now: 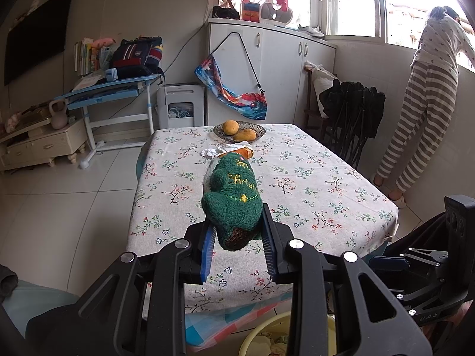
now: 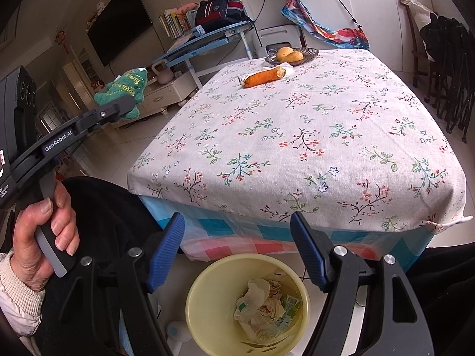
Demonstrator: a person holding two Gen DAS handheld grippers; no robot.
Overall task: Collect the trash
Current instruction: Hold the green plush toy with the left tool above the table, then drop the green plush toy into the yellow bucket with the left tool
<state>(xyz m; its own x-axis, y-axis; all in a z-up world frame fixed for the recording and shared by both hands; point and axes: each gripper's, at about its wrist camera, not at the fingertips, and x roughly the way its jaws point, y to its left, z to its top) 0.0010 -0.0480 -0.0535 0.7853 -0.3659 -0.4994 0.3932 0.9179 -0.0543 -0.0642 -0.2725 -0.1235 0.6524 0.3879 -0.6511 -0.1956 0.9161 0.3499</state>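
I am looking into a tiled living room with white cabinets (image 1: 276,68) and a bright window, where a bench (image 2: 311,136) under a flowered cloth fills the middle.

My left gripper (image 1: 237,231) points gently downward over the near edge of the bench, its ribbed blue pads clamped on a green knitted sock (image 1: 231,195). The sock is fuzzy and lumpy, stitched with yellow lettering, and its brown end hangs between the pads toward the camera. In the right wrist view, the person's left hand (image 2: 44,237) wraps the grey handle, with a cream ribbed cuff at the wrist.

My right gripper (image 2: 237,252) tips more steeply down, with its jaws standing well apart and nothing between them. Below them sits a pale yellow plastic bin (image 2: 207,281), round and smooth, holding crumpled tissue, thin plastic film and a printed wrapper.

Further out, an orange carrot (image 2: 264,77) with a rough, pale cut end lies on the cloth. It touches a wad of white tissue (image 2: 286,66) at that end. Just behind stands a dark woven-looking bowl (image 2: 308,53) with two smooth yellow mangoes (image 2: 289,55).

A person in striped trousers (image 1: 421,124) leans at the window.
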